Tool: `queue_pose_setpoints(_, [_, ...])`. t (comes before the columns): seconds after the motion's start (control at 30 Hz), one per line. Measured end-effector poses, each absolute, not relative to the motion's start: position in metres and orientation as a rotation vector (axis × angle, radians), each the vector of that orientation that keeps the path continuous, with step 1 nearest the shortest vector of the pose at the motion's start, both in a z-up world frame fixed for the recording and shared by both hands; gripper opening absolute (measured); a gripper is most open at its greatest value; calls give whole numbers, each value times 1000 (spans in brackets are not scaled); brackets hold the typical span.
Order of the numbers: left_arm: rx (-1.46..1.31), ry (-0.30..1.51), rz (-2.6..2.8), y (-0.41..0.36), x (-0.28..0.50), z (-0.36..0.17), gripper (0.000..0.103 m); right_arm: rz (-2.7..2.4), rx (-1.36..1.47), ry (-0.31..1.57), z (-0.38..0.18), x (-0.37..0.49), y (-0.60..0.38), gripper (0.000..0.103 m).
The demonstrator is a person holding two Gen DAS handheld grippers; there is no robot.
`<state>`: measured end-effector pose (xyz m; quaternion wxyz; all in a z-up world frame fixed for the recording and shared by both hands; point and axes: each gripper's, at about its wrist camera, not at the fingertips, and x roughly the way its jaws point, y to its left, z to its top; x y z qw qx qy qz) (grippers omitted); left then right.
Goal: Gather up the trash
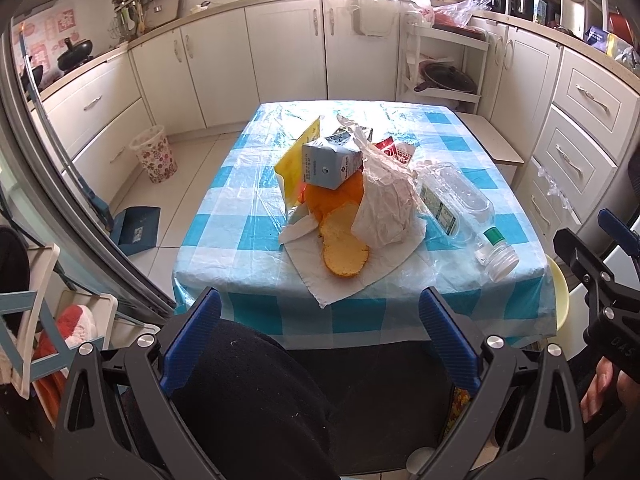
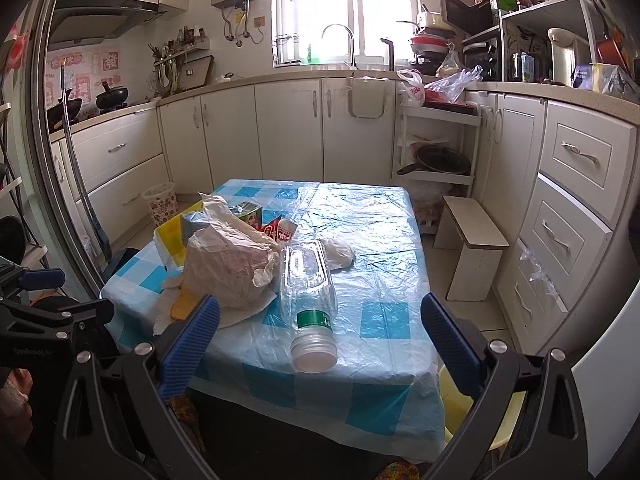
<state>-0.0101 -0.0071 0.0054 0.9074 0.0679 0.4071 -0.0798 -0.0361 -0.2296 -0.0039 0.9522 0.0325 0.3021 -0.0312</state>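
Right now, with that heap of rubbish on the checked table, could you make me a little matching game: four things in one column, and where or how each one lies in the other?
Things:
1. milk carton
2. clear plastic bottle
3. flowered waste basket
4. white crumpled paper bag

Places or states:
A. on the floor, left of the table
B. lying on its side, cap toward the near table edge
C. perched on top of the heap, above something orange
D. leaning on the heap, between carton and bottle

Pairs: 1-C, 2-B, 3-A, 4-D
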Motion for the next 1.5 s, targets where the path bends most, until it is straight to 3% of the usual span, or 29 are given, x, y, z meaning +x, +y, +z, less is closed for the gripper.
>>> queue_pose_setpoints(0.7, [77, 889, -162, -4, 13, 13, 95, -44, 46, 680, -19, -26, -230, 97])
queue_pose_setpoints(1.3, [44, 995, -224, -64, 106, -15, 95, 0, 90, 832, -54, 40, -238, 97])
queue_pose_setpoints(1.4, [37, 1015, -225, -72, 121, -24, 90, 8, 92, 850, -60, 50, -241, 97])
queue_pose_setpoints(1.5, [23, 1044, -228, -78, 133, -32, 72, 17, 88, 869, -67, 60, -241, 97])
